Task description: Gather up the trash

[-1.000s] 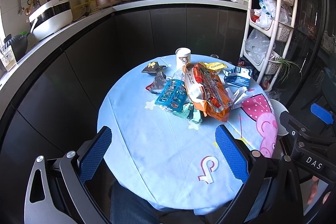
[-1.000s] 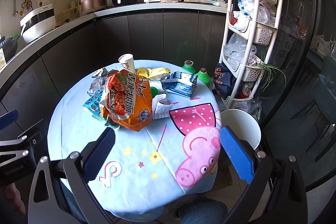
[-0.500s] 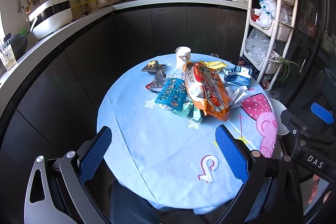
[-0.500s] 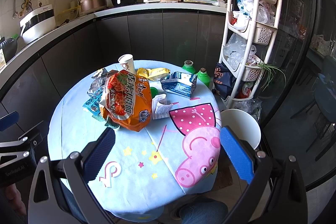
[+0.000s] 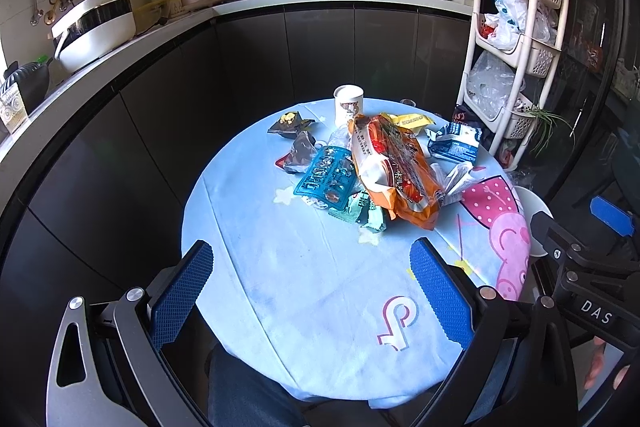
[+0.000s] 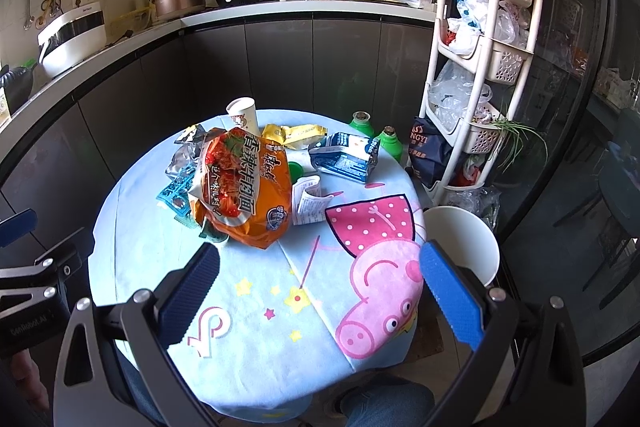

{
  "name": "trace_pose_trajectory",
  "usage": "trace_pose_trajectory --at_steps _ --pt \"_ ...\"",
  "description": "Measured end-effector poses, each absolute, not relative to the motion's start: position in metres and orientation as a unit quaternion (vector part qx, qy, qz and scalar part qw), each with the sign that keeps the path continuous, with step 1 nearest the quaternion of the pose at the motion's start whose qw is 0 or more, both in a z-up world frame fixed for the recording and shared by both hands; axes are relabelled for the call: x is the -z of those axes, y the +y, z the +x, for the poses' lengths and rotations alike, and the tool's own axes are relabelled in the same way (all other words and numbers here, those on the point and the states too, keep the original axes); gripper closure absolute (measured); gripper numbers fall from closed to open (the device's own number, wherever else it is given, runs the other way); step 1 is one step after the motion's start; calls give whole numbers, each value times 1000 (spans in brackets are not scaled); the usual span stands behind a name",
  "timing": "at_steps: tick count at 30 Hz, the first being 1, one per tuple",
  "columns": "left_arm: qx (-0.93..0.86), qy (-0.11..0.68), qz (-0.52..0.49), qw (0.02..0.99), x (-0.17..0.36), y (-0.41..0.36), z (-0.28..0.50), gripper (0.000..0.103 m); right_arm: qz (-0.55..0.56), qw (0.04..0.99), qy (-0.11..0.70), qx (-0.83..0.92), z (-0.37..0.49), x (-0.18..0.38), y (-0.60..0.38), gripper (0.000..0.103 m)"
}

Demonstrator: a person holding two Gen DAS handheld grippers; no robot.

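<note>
A heap of wrappers lies on the far half of the round table [image 5: 304, 279] with its light blue cartoon cloth. A big orange noodle bag [image 5: 394, 173] [image 6: 244, 183] tops the heap, with a teal wrapper [image 5: 326, 179], a dark wrapper [image 5: 302, 153], a yellow packet [image 6: 294, 135], a blue-white pouch [image 6: 346, 157] and a paper slip [image 6: 310, 201] around it. A white paper cup [image 5: 349, 103] [image 6: 242, 113] stands upright behind. My left gripper [image 5: 312, 291] and right gripper [image 6: 320, 291] both hang open above the near table edge, holding nothing.
A white bin [image 6: 464, 241] stands on the floor right of the table. Behind it rises a white tiered rack [image 6: 486, 67] with plastic bags. Two green bottles [image 6: 374, 133] sit beyond the table. Dark cabinets and a worktop with appliances curve around the back and left.
</note>
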State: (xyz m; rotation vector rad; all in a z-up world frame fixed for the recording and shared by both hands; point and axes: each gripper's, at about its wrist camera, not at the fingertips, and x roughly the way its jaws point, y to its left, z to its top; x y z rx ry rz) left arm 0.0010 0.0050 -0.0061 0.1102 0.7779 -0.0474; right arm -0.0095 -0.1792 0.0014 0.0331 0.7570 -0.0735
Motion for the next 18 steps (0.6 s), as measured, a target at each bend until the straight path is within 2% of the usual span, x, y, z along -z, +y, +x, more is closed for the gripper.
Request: trace_pose_trajectory --at_steps 10,18 --pt "25 383 51 922 12 14 18 8 18 924 382 24 8 11 -180 3" --pt "40 373 21 927 4 48 51 8 56 907 414 -55 42 49 -163 3"
